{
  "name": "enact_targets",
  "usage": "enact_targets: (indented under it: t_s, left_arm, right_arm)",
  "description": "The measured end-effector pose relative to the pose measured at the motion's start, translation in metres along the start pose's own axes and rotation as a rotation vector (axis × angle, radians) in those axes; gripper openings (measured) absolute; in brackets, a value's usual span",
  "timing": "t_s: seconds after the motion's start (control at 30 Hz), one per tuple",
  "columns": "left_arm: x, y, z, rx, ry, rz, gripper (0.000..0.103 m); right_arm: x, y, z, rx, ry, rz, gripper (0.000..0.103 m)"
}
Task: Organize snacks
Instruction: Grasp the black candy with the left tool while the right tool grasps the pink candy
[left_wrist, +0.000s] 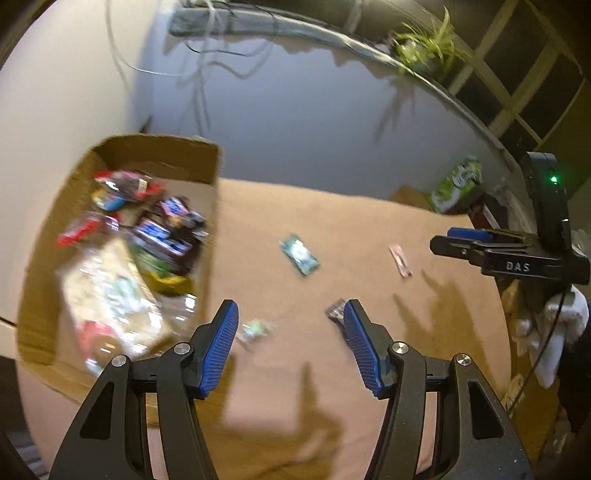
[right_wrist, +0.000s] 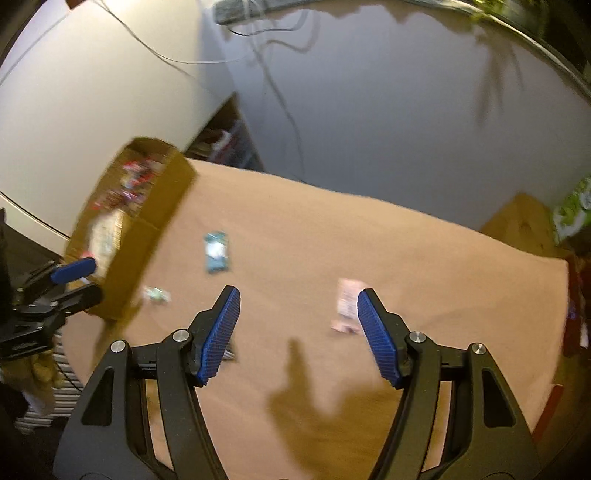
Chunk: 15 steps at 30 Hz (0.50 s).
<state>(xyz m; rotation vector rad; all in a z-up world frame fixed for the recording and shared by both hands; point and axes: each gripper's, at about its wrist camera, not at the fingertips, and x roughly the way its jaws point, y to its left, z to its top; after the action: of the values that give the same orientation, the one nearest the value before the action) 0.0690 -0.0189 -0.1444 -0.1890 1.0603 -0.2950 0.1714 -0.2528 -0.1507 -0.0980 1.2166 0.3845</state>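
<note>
A: Count, left to right?

B: One cardboard box (left_wrist: 122, 236) at the table's (left_wrist: 369, 229) left edge, filled with mixed packets. Four loose snacks on the cloth: small green wrapper (left_wrist: 255, 328), teal packet (left_wrist: 300, 254), dark wrapper (left_wrist: 335, 312), pink packet (left_wrist: 400, 261).

A: Grippers?

B: Left gripper (left_wrist: 290, 332) and right gripper (right_wrist: 298, 321) both angled downward over the table, fingers spread, nothing between them.

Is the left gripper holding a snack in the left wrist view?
No: the left gripper has nothing between its blue pads, and the teal packet lies loose on the tan cloth.
</note>
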Motion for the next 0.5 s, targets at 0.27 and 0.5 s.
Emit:
enact_targets:
  t_s: [0.27,0.5]
  left_arm:
    - [0.038,-0.027,-0.014,-0.019,0.099,-0.053,0.049]
    - [0.067,-0.034,-0.015,-0.061,0.185,-0.056,0.045]
  right_arm:
    - [0.022,-0.029,-0.025,0.019,0.074,-0.026,0.069]
    - [0.051,-0.026,-0.016,-0.001,0.118,-0.033,0.059]
